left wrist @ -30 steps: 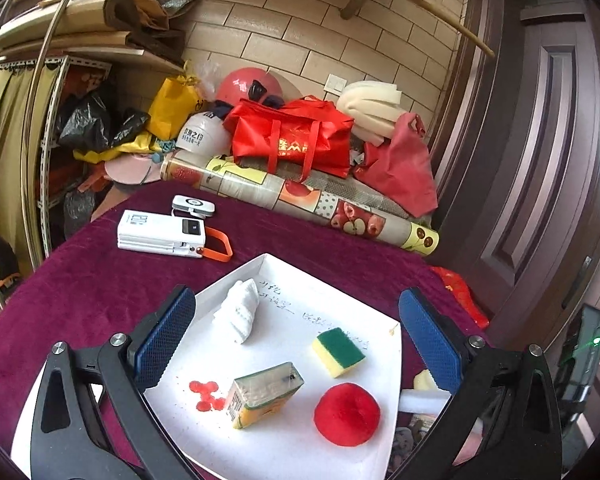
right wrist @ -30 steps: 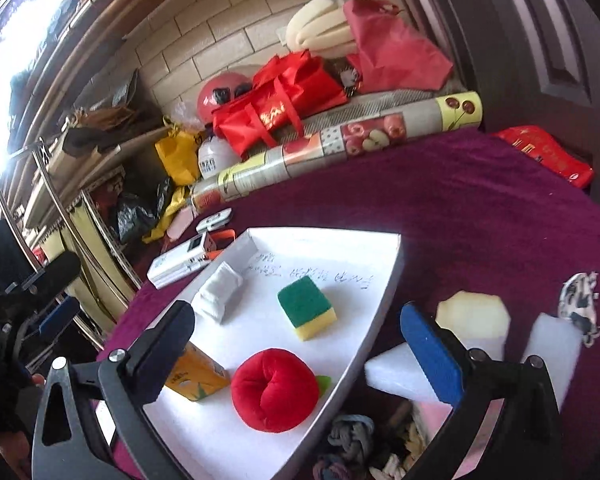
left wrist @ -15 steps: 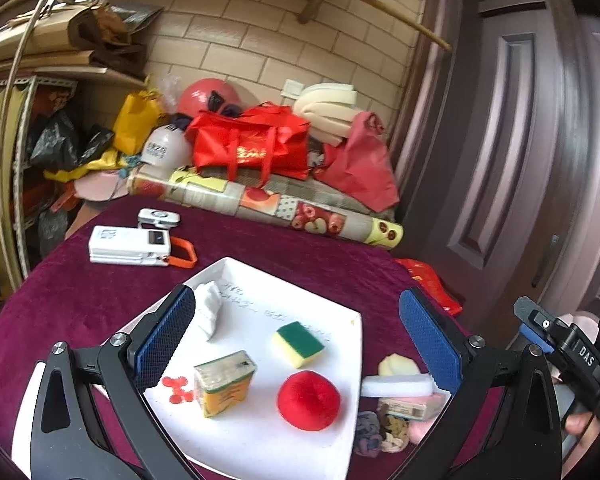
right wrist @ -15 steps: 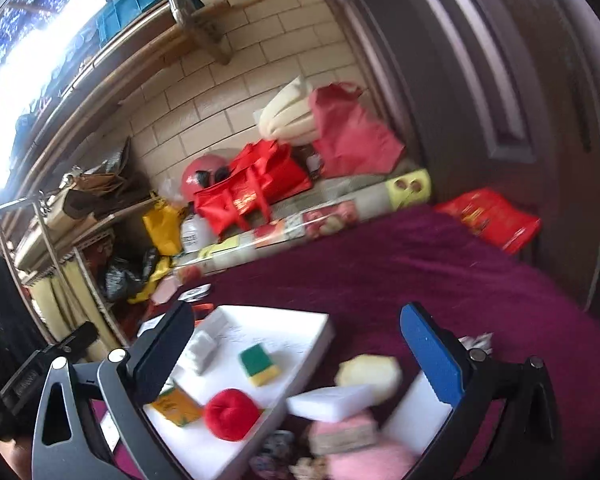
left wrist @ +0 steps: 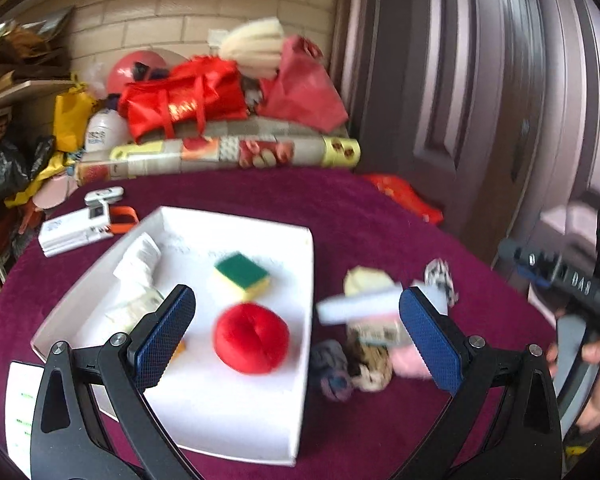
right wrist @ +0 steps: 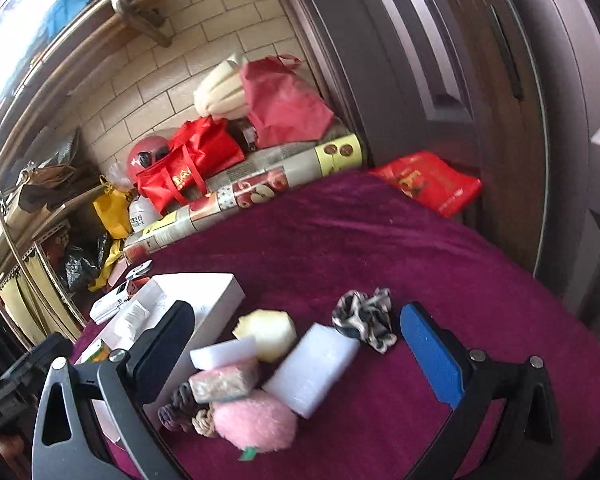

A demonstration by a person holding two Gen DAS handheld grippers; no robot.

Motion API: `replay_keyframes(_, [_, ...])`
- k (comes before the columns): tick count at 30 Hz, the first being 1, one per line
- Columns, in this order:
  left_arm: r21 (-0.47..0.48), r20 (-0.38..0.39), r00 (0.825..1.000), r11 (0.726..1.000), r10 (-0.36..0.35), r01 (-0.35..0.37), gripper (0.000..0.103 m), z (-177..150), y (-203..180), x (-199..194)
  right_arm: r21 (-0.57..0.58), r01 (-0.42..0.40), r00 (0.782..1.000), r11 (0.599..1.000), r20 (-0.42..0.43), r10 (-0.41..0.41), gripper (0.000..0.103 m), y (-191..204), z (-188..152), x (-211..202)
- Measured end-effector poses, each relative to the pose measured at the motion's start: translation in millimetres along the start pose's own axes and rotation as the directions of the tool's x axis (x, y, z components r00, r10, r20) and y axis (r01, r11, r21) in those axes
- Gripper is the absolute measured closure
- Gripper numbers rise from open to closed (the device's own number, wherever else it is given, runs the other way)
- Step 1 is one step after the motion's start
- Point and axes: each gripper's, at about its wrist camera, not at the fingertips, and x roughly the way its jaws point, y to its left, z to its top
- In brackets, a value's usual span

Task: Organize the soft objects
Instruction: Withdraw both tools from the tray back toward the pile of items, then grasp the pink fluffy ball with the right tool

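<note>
Both hand-held grippers hang wide apart and empty above the bench (right wrist: 380,232): the left hand-held gripper (left wrist: 296,332) over the white tray (left wrist: 306,360), which holds a red plush ball (left wrist: 251,338) and a green-topped sponge (left wrist: 242,276); the right hand-held gripper (right wrist: 296,348) over a heap just beside the tray, with white foam block (right wrist: 312,368), pink plush (right wrist: 254,420) and patterned scrunchie (right wrist: 364,318)

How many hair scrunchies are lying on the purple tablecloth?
3, maybe more hidden in the pile. A black-and-white scrunchie lies alone, beyond the white foam block. A dark scrunchie and a tan scrunchie sit beside the white tray, tucked against the pink puff.
</note>
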Motion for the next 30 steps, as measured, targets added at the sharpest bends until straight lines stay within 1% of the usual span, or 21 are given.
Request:
replay_keyframes(3, [0.044, -0.055, 0.998, 0.999, -0.016, 0.018, 0.000, -12, -17, 8, 0.004, 0.016, 1.000, 1.000, -0.014, -0.016, 0.000, -7, -5, -1])
replay_keyframes(5, [0.082, -0.088, 0.996, 0.996, -0.022, 0.030, 0.000, -19, -27, 13, -0.006, 0.020, 0.999, 1.000, -0.038, -0.020, 0.000, -10, -9, 0])
replay_keyframes(7, [0.115, -0.123, 0.992, 0.993, -0.028, 0.042, 0.000, -25, -36, 18, -0.030, 0.023, 0.997, 0.999, -0.073, -0.026, 0.000, -12, -13, 3])
replay_keyframes(9, [0.130, -0.164, 0.986, 0.990, -0.040, 0.062, 0.000, -33, -41, 22, -0.072, 0.024, 0.991, 0.997, -0.129, -0.033, 0.000, -12, -21, 9])
replay_keyframes(12, [0.131, -0.197, 0.978, 0.987, -0.064, 0.091, 0.000, -43, -40, 22, -0.134, -0.016, 0.977, 0.991, -0.211, -0.013, 0.000, -8, -33, 16])
replay_keyframes(15, [0.131, -0.206, 0.976, 0.986, -0.072, 0.100, 0.000, -52, -33, 16, -0.222, -0.051, 0.972, 0.974, -0.236, -0.002, 0.000, 6, -44, 18])
replay_keyframes(17, [0.117, -0.200, 0.977, 0.988, -0.074, 0.099, 0.000, -52, -28, 12, -0.288, -0.088, 0.963, 0.953, -0.270, 0.007, 0.002, 18, -52, 24])
replay_keyframes(19, [0.114, -0.186, 0.980, 0.990, -0.066, 0.089, 0.000, -48, -25, 10, -0.305, -0.138, 0.950, 0.942, -0.311, 0.038, 0.012, 29, -58, 33])
replay_keyframes(20, [0.117, -0.180, 0.982, 0.989, -0.064, 0.086, 0.000, -45, -25, 10, -0.313, -0.157, 0.944, 0.937, -0.327, 0.049, 0.014, 35, -60, 39])
replay_keyframes(22, [0.122, -0.167, 0.984, 0.989, -0.063, 0.084, 0.000, -40, -26, 10, -0.359, -0.176, 0.937, 0.917, -0.347, 0.044, 0.022, 48, -65, 48])
replay_keyframes(24, [0.121, -0.165, 0.983, 0.988, -0.076, 0.097, 0.000, -33, -30, 13, -0.400, -0.188, 0.925, 0.897, -0.378, 0.025, 0.026, 57, -72, 54])
replay_keyframes(25, [0.117, -0.165, 0.982, 0.987, -0.089, 0.109, 0.000, -30, -31, 16, -0.417, -0.188, 0.918, 0.889, -0.396, 0.008, 0.026, 60, -75, 57])
replay_keyframes(26, [0.112, -0.169, 0.980, 0.986, -0.105, 0.125, 0.000, -27, -34, 19, -0.421, -0.182, 0.915, 0.889, -0.404, -0.004, 0.027, 60, -76, 60])
replay_keyframes(27, [0.109, -0.176, 0.977, 0.984, -0.119, 0.140, 0.000, -25, -36, 22, -0.419, -0.177, 0.912, 0.891, -0.410, -0.012, 0.039, 58, -76, 62])
replay_keyframes(28, [0.106, -0.187, 0.974, 0.983, -0.131, 0.153, 0.000, -23, -39, 27, -0.422, -0.166, 0.913, 0.891, -0.407, -0.022, 0.048, 56, -75, 62])
replay_keyframes(30, [0.104, -0.206, 0.968, 0.981, -0.140, 0.164, 0.000, -18, -43, 37, -0.424, -0.172, 0.914, 0.889, -0.405, -0.017, 0.052, 48, -75, 55])
